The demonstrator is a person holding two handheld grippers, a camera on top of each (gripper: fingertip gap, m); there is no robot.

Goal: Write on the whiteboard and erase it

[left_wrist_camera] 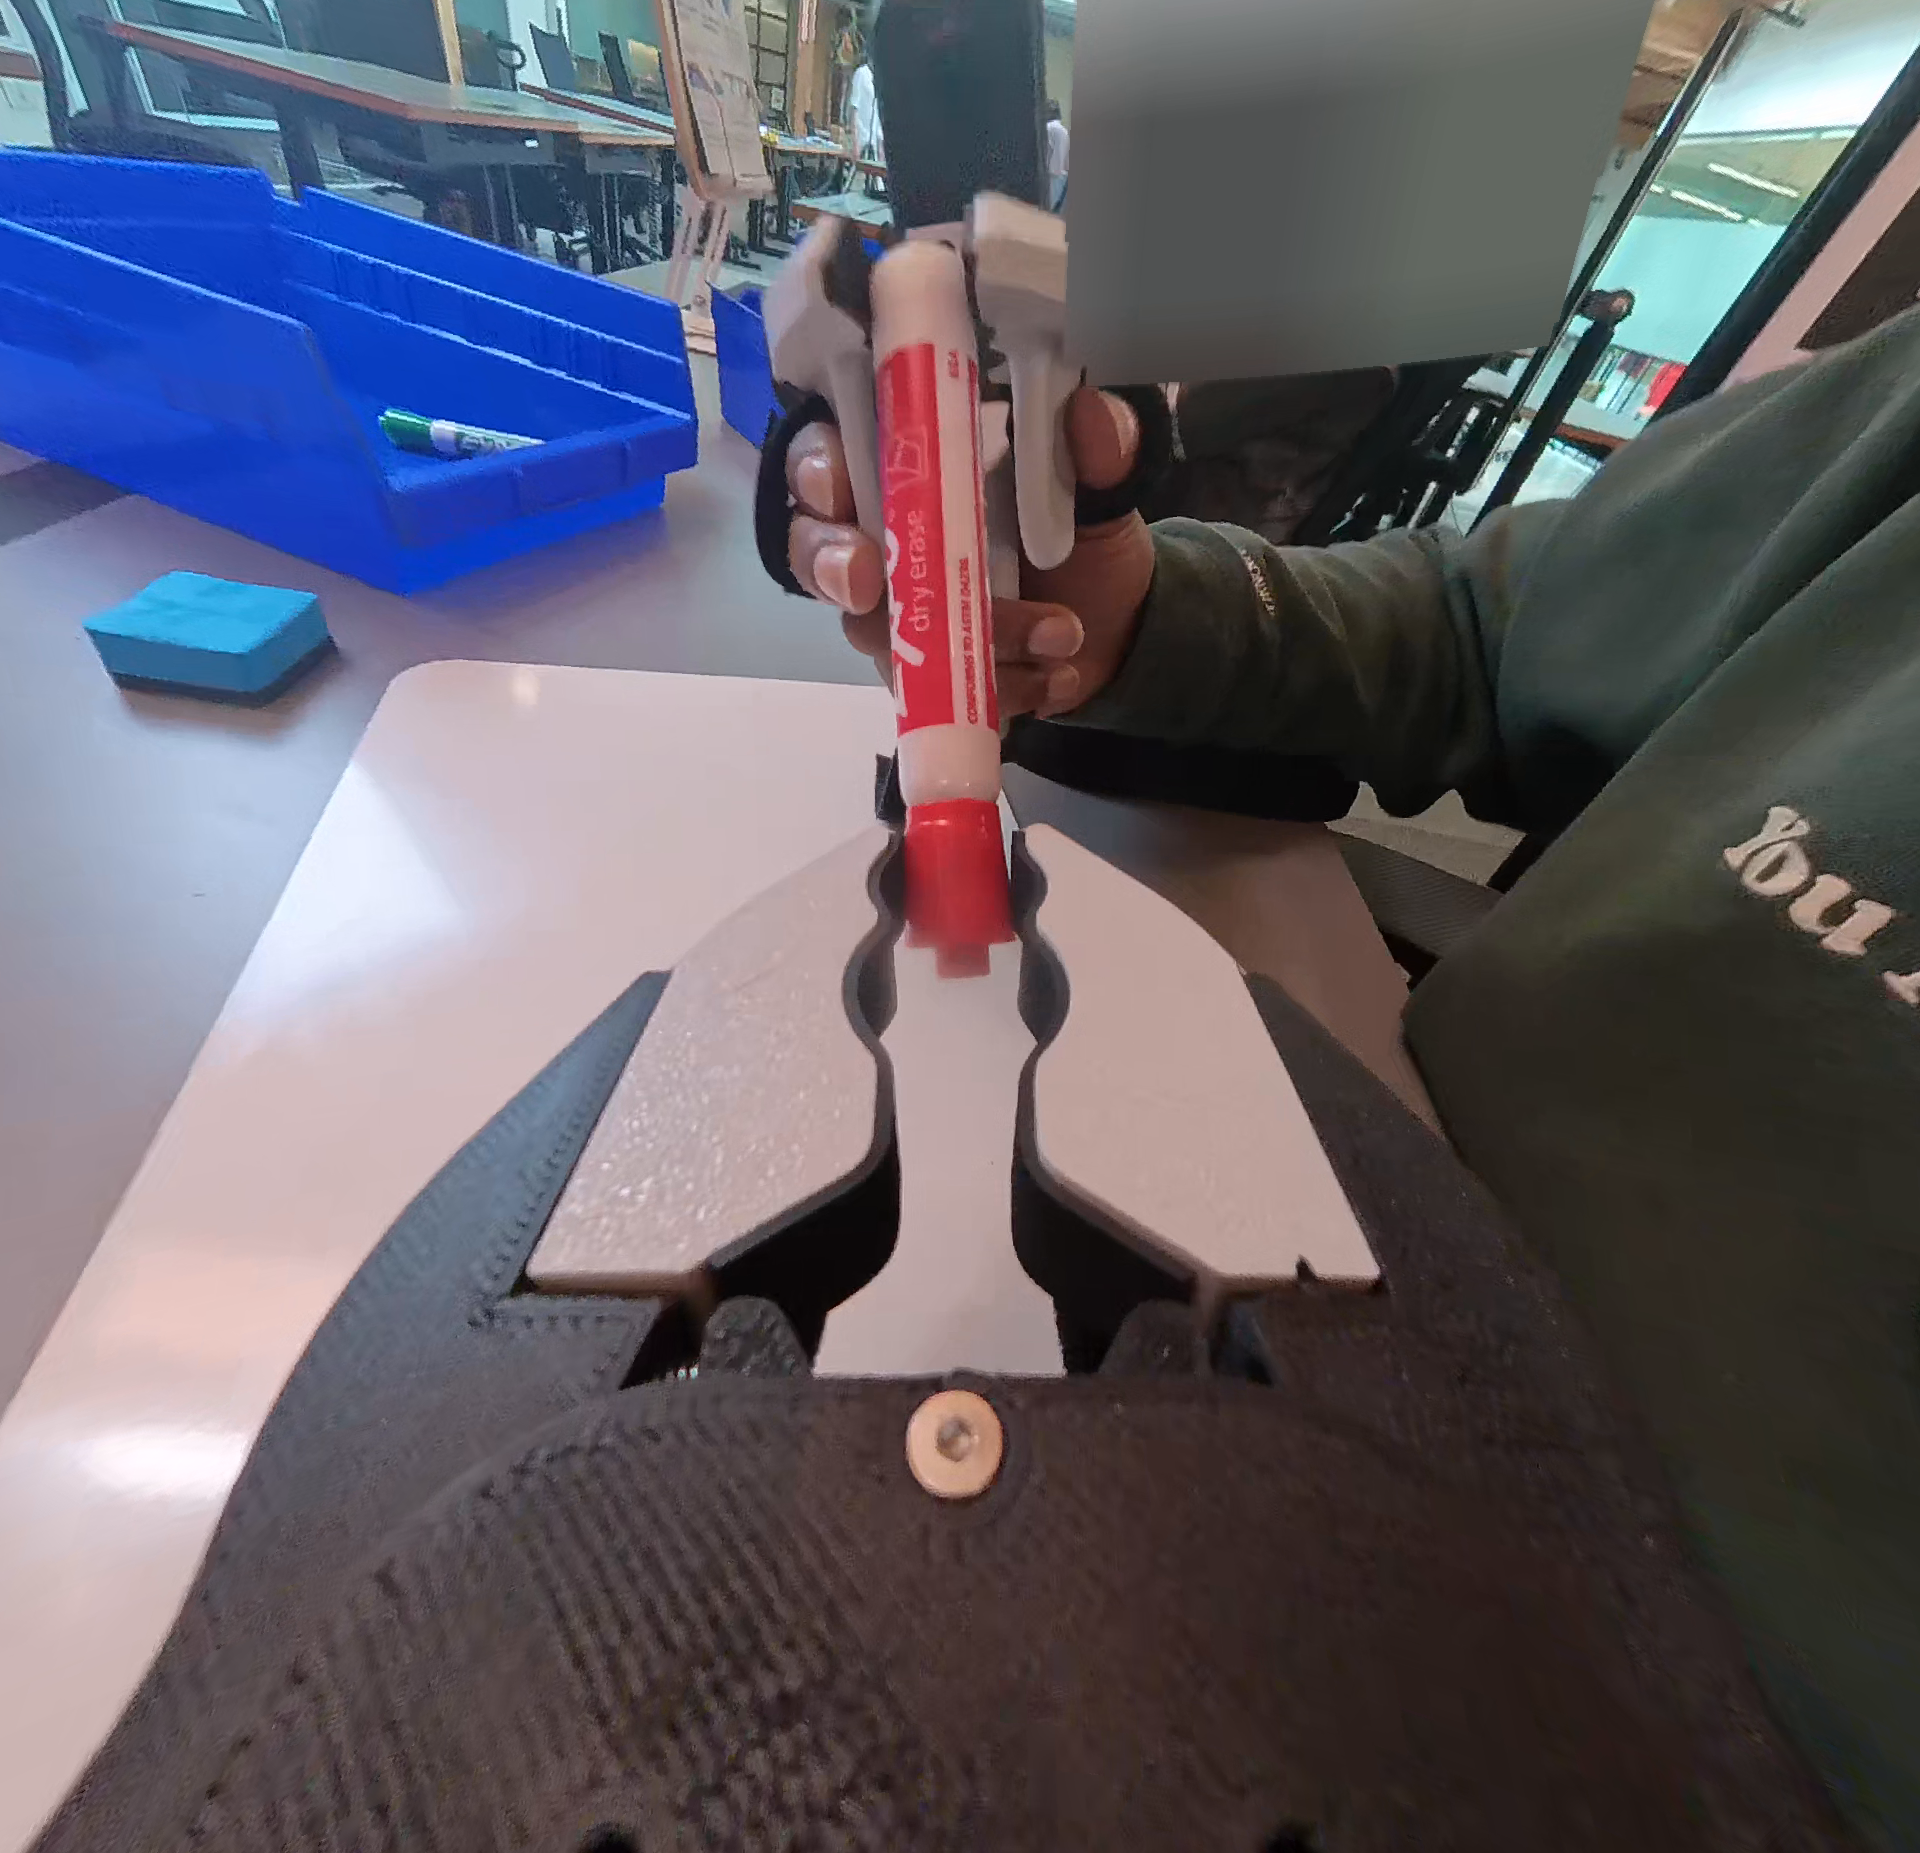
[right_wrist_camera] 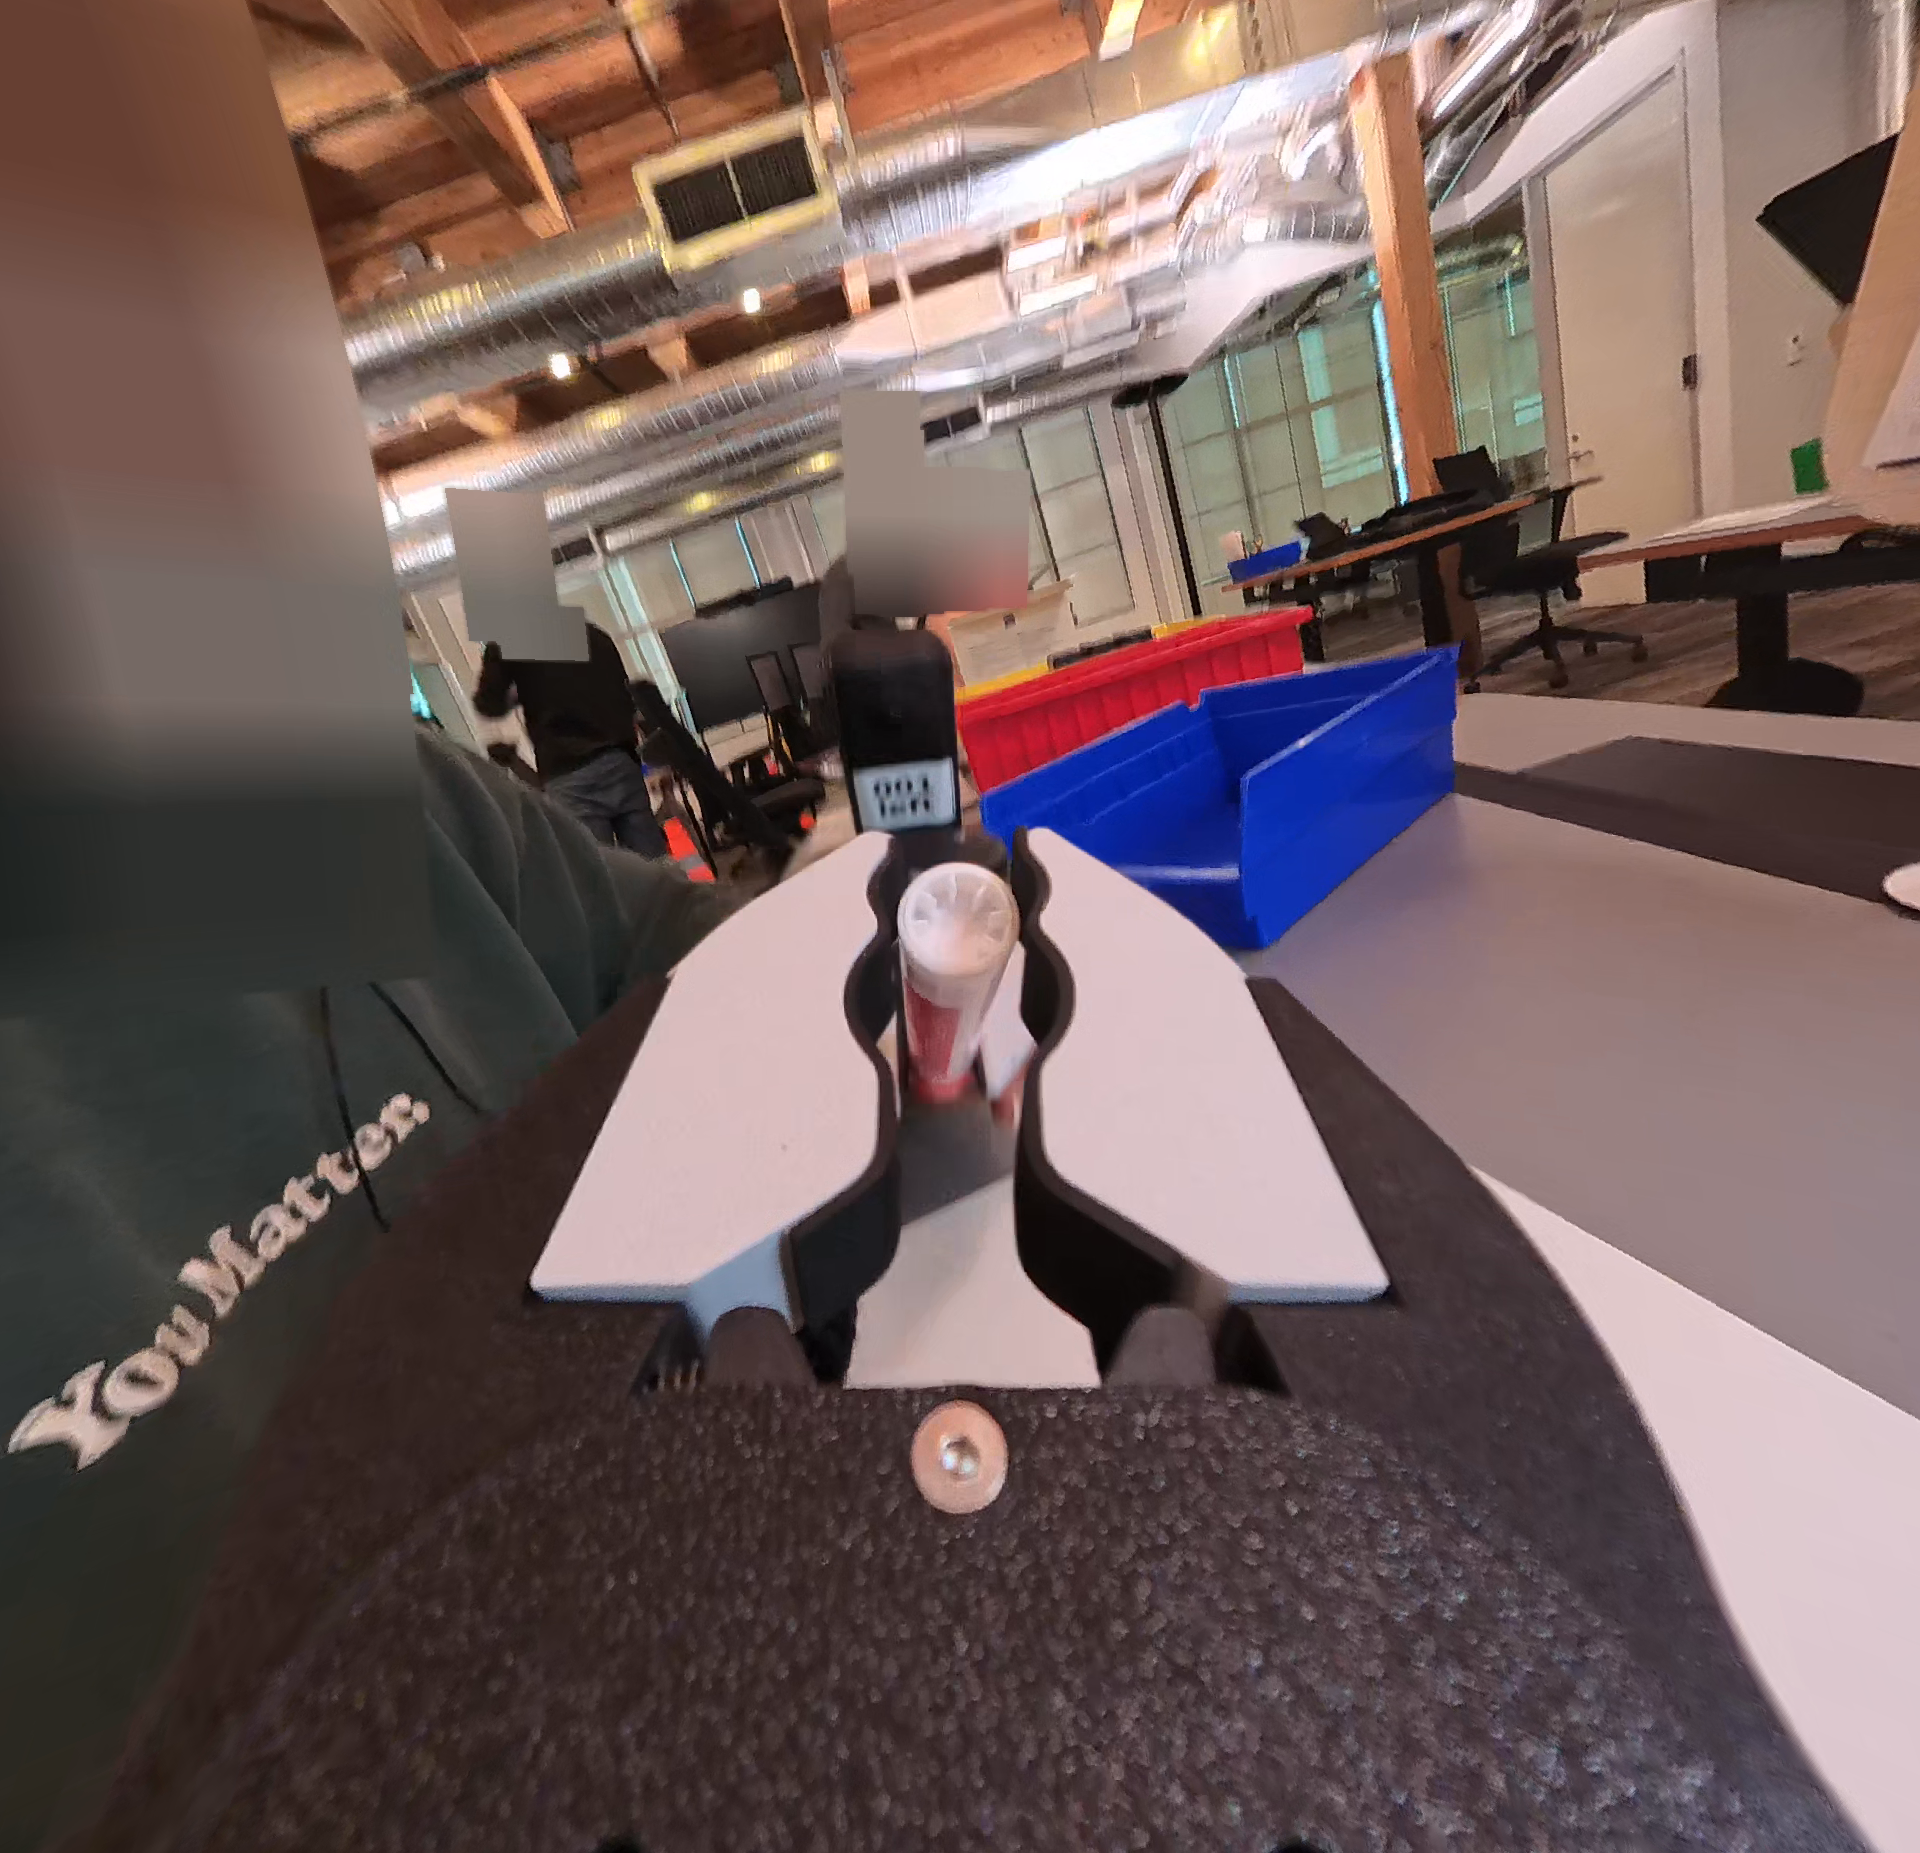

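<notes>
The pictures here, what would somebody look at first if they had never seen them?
Probably the red marker, standing upright over the whiteboard: the right gripper clamps its top while the left gripper pinches its red cap. Next, the bright blue bins behind, and the blue eraser beside the board.

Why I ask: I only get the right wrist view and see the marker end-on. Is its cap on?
Observer: Yes, the red cap is on the red marker, sitting between the left gripper's fingertips.
Operator: Where is the eraser?
Observer: The blue eraser lies on the table, off the whiteboard's far left corner, apart from it.
Operator: Any spare marker?
Observer: A green marker lies in the nearest blue bin.
</notes>
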